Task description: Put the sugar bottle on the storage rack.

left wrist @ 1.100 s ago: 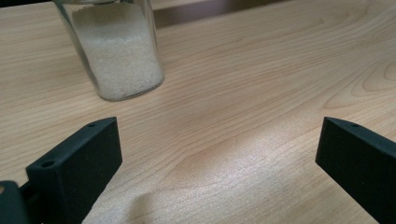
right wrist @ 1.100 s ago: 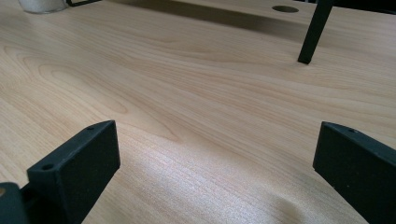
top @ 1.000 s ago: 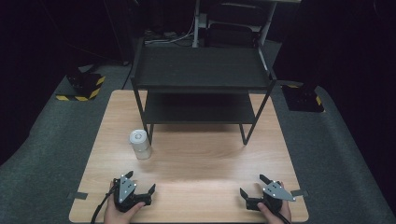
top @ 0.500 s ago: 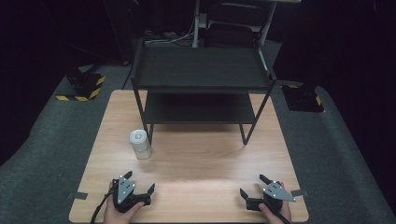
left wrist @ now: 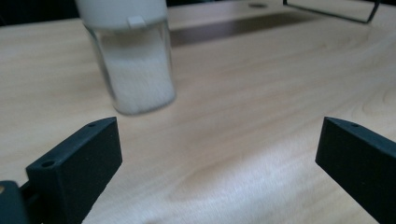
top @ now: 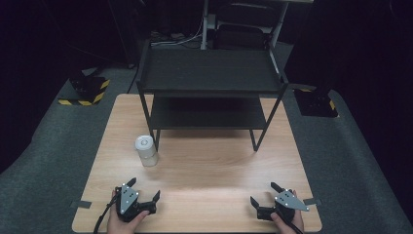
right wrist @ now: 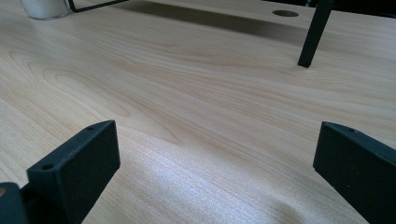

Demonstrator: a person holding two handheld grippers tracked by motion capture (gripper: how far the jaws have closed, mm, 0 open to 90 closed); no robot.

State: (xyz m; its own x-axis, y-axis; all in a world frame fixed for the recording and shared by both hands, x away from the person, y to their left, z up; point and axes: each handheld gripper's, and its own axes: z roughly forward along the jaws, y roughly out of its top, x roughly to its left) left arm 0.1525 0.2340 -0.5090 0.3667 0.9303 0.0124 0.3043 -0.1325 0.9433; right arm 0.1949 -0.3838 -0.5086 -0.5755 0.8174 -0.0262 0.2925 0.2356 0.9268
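— While we look down from the high view, where does the small clear jar with a white lid and white powder inside sit?

— Left of centre in the frame, upright on the light wooden table, just beside the front left leg of the black metal two-tier shelf. In the left gripper view the jar fills the upper left, its lid bearing a small tab, its glass blurred.

— And our grippers?

— We see the left gripper at the lower left, jaws spread wide, nothing between them. The right gripper at the lower right is likewise spread and empty. Both rest low at the table's near edge, well apart from the jar.
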